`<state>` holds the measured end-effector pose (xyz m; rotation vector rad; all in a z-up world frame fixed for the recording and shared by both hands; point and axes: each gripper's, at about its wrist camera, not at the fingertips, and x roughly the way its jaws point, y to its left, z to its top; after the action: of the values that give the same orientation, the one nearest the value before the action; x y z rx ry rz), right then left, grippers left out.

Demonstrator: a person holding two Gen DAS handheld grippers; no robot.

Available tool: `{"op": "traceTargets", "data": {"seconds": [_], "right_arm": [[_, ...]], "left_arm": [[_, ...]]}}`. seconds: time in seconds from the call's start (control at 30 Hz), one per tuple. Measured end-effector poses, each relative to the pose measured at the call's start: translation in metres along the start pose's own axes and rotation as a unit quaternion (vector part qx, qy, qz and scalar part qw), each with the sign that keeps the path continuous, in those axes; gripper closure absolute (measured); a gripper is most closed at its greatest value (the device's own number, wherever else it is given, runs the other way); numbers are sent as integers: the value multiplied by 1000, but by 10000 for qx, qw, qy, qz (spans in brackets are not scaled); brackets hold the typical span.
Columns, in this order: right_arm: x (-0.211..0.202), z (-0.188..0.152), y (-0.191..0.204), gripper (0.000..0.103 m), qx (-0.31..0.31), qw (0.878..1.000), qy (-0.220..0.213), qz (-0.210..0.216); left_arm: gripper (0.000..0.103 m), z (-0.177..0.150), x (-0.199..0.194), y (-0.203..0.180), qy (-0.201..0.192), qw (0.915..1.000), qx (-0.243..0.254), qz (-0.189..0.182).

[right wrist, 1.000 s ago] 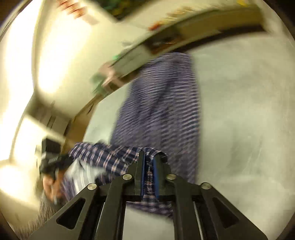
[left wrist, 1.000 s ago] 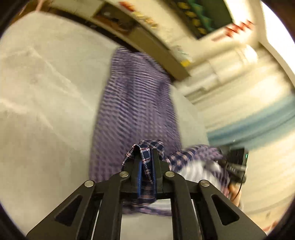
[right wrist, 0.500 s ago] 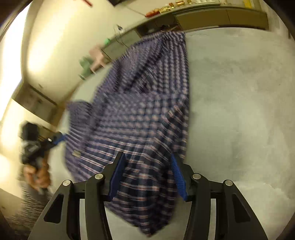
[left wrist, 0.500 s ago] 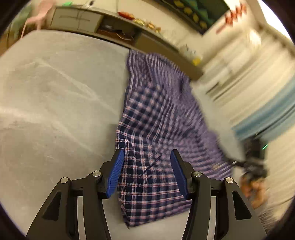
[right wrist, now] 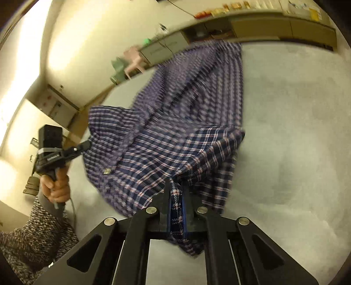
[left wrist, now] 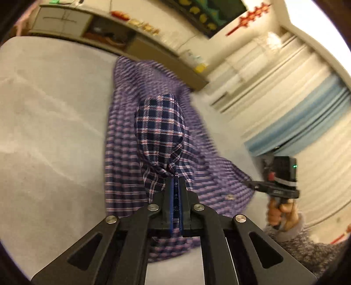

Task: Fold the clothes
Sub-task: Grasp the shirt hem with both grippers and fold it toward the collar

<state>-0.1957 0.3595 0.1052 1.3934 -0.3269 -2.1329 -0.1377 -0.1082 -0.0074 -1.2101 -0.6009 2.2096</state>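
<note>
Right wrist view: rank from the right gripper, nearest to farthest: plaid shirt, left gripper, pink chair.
1. Navy, pink and white plaid shirt: clamped in the right gripper fingers, centre.
2. Black left gripper: left, on the shirt's other corner.
3. Pink chair: upper left, by the far cabinet.

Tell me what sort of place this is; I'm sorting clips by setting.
Probably a room in a home, likely a living room or bedroom. A plaid shirt lies on a pale soft surface, a long low cabinet lines the wall, and curtains hang beside a red decoration.
</note>
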Motion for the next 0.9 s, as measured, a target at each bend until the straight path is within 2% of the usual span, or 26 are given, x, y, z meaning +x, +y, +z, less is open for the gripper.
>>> {"op": "traceTargets", "data": {"seconds": [0.03, 0.07, 0.1, 0.13, 0.17, 0.2, 0.27, 0.3, 0.33, 0.37, 0.4, 0.43, 0.5, 0.57, 0.67, 0.77, 0.8, 0.83, 0.87, 0.9], "right_arm": [[3, 1, -4, 88, 71, 10000, 6, -40], [6, 2, -9, 76, 141, 9999, 13, -81], [9, 3, -13, 61, 209, 9997, 15, -118], [9, 6, -14, 55, 227, 9997, -57, -105], [6, 9, -16, 48, 247, 9995, -151, -81], [8, 16, -18, 46, 282, 9992, -260, -63], [13, 26, -22, 47, 332, 9984, -451, -45], [19, 29, -23, 64, 325, 9983, -484, -60], [26, 31, -25, 81, 262, 9986, -445, -86], [23, 31, -22, 97, 131, 9984, -537, -113], [20, 31, -19, 97, 1, 9979, -634, -129], [9, 33, -17, 97, -115, 9965, -830, 22], [-5, 40, -12, 97, -308, 9930, -1131, 175], [0, 48, -18, 97, -327, 9939, -1057, -9], [26, 55, -28, 97, -269, 9958, -752, -454], [29, 53, -31, 97, -365, 9936, -694, -809], [27, 53, -31, 96, -405, 9926, -648, -946], [20, 52, -28, 93, -463, 9911, -669, -1057], [13, 53, -23, 88, -493, 9889, -715, -1209], [5, 52, -20, 77, -460, 9855, -807, -1417]], "left_arm": [[84, 2, 4, 1, -21, 9998, 30, 212], [71, 4, 8, 1, -62, 9990, 91, 424], [45, 8, 12, -2, -147, 9976, 205, 644], [40, 12, 15, -5, -258, 9956, 330, 840], [39, 16, 18, -9, -347, 9938, 465, 948], [38, 21, 25, -10, -347, 9926, 570, 1010], [44, 27, 38, -8, -206, 9924, 619, 1045], [80, 29, 46, -7, -113, 9946, 585, 850], [97, 32, 53, -5, -20, 9963, 550, 655], [98, 35, 54, -3, -39, 9985, 441, 312], [98, 37, 45, 1, -211, 9993, 228, -213], [98, 40, 39, 8, -317, 9980, 21, -544], [98, 45, 39, 32, -306, 9958, -435, -750], [98, 41, 53, 61, -5, 9928, -909, -779], [94, 31, 78, 65, 344, 9939, -933, -484], [91, 34, 77, 51, 354, 9973, -644, -55], [78, 37, 74, 44, 300, 9982, -468, 208], [60, 39, 69, 36, 217, 9982, -317, 467], [53, 40, 63, 31, 122, 9973, -243, 683], [50, 41, 55, 27, -36, 9957, -210, 897]]}}
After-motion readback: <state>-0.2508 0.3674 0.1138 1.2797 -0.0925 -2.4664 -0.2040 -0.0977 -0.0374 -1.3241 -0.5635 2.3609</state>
